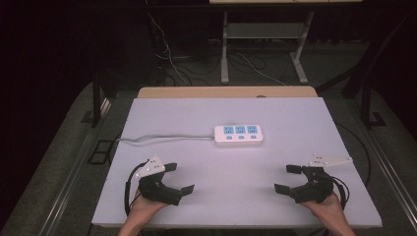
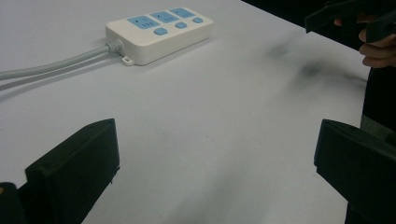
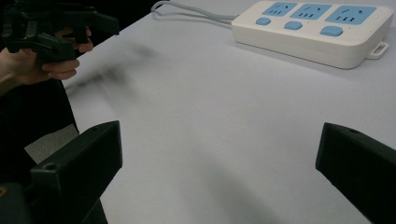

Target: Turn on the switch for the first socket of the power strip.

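Left gripper (image 1: 178, 178): I see it lower left of the frame, jaws wide, holding nothing.
Right gripper (image 1: 287, 178): lower right, jaws wide, nothing between them.
Power strip (image 1: 238, 134): centre of the white table (image 1: 275, 162), cable (image 1: 162, 138) running left.

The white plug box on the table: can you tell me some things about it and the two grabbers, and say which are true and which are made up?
1. The power strip has three blue socket panels. True.
2. The left gripper is shut on the power strip. False: its jaws are wide open and it is well short of the strip.
3. The grey cable runs off from the strip toward the table's left side. True.
4. The right gripper holds a plug. False: its jaws are open and hold nothing.
5. The strip stands on end. False: it lies flat on the white table.
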Action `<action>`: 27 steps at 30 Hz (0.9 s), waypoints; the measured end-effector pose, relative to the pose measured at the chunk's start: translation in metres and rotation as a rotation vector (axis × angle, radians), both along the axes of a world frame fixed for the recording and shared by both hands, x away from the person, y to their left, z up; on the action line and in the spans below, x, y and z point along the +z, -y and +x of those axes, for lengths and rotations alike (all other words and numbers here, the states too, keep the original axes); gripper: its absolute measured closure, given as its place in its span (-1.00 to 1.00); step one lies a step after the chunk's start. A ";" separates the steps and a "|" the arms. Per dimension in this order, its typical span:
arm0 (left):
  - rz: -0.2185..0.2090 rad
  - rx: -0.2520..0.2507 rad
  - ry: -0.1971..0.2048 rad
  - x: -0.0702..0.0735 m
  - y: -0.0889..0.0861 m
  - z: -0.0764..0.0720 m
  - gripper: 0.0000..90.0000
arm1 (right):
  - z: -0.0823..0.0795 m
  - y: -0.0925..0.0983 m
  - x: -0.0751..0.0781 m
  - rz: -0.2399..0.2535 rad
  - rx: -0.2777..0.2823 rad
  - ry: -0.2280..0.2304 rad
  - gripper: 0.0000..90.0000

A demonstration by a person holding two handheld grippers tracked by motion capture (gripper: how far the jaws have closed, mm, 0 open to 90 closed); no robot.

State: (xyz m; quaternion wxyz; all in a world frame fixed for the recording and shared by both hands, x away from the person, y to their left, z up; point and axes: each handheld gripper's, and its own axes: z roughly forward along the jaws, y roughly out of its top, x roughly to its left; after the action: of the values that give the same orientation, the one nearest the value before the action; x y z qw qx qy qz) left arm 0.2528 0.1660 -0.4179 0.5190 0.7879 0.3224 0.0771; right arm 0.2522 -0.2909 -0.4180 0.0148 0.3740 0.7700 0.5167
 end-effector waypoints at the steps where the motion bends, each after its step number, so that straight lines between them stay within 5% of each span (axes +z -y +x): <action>1: 0.001 0.001 0.000 0.000 0.000 0.000 -1.00 | 0.000 0.000 0.000 0.000 0.000 0.000 -1.00; 27: 0.033 -0.032 -0.015 0.003 0.006 -0.001 -1.00 | -0.002 0.001 0.000 -0.019 0.009 -0.005 -1.00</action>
State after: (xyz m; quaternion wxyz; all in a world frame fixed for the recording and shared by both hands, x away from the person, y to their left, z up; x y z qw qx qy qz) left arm 0.2518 0.1601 -0.4154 0.5049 0.8019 0.3122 0.0680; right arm 0.2502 -0.2915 -0.4183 0.0142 0.3714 0.7767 0.5085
